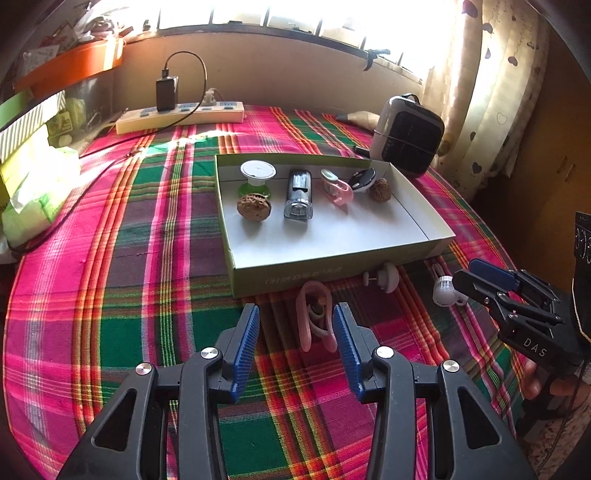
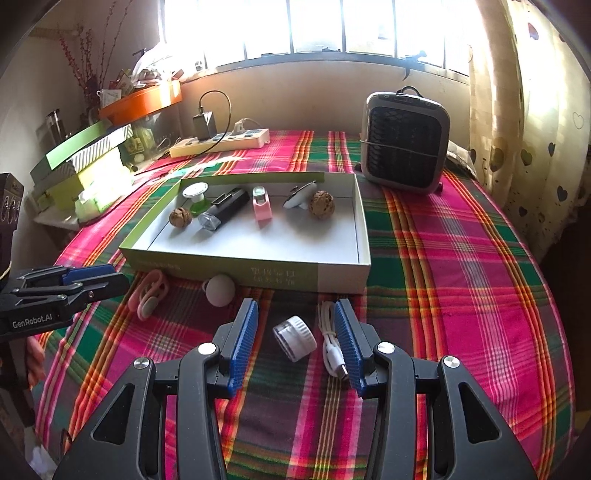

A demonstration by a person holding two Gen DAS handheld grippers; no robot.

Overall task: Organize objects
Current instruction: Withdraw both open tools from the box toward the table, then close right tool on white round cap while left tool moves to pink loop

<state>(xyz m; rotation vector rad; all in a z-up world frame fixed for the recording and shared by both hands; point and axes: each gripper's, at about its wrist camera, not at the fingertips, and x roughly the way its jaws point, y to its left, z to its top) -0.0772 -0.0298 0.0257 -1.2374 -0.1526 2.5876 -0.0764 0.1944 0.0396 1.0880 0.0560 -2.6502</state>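
Two grippers hovering over the plaid cloth (image 2: 461,258), both just in front of the shallow box (image 2: 343,275). Left gripper (image 1: 296,343) standing with jaws well apart, gripping nothing, straddling the pink clip (image 1: 314,317) lying flat on the cloth just short of the box's near wall; long axis of the clip running toward the box, closed rounded end pointing at it, open prongs pointing back toward the camera. Right gripper (image 2: 296,343) likewise parted and empty, bracketing a white cap (image 2: 295,338) tipped on its side, clear end facing away from the box's right corner, with a white USB cable (image 2: 330,349) lying lengthwise beside the right-hand pad, plug end pointing away from the box. White round knob (image 2: 220,290) resting against the box's front wall.

Sitting inside the box in a row: green-based spool (image 1: 256,179), walnut (image 1: 254,207), black torch (image 1: 298,197) lying with lens toward the near wall, second pink clip (image 1: 336,188), black-and-white piece (image 1: 364,180), second walnut (image 1: 380,190).

Standing beyond the box: small fan heater (image 2: 404,142), power strip (image 1: 181,116) with a charger plugged in, bright window (image 2: 314,26) behind, heart-print curtain (image 2: 528,110) hanging beside it.
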